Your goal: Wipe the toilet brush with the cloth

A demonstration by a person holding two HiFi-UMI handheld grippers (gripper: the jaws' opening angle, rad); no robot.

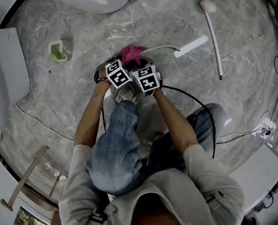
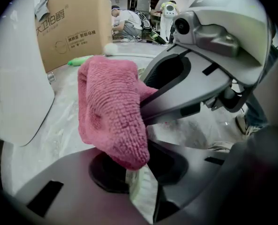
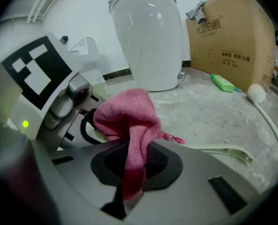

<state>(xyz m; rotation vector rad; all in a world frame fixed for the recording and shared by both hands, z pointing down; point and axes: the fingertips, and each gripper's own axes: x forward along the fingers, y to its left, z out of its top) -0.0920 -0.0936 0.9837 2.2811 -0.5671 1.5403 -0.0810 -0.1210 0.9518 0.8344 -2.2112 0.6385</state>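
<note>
Fingers (image 2: 68,184) of the left gripper (image 2: 141,187) are closed on a pale, whitish-green strip, the near end of the toilet brush (image 3: 223,150), with the lower tip of the pink cloth (image 2: 110,107) resting on top of that same spot. The right gripper (image 3: 127,191) has its fingers (image 3: 214,182) pressed together on a hanging fold of the cloth, which runs down across the dark pad and into the seam between them. Above the pinch the cloth bunches into a hump draped over the brush's handle, and the handle comes out from under it and runs on along the floor to a flattened free end (which end carries the bristles cannot be told). From the head view the two marker cubes sit just beside each other, the left one (image 1: 118,74) and the right one (image 1: 146,78), directly below the cloth and above the person's raised knee (image 1: 117,149) in blue jeans. A black cable (image 1: 195,100) loops away from the right gripper. Farther out on the grey marbled floor (image 1: 106,32) stand a small green holder (image 1: 59,50) to the left, a white toilet (image 3: 150,41) ahead, a long white wand with a round fluffy head (image 1: 214,36) to the right, a green bottle (image 3: 221,82) and a cardboard box (image 3: 232,36).
</note>
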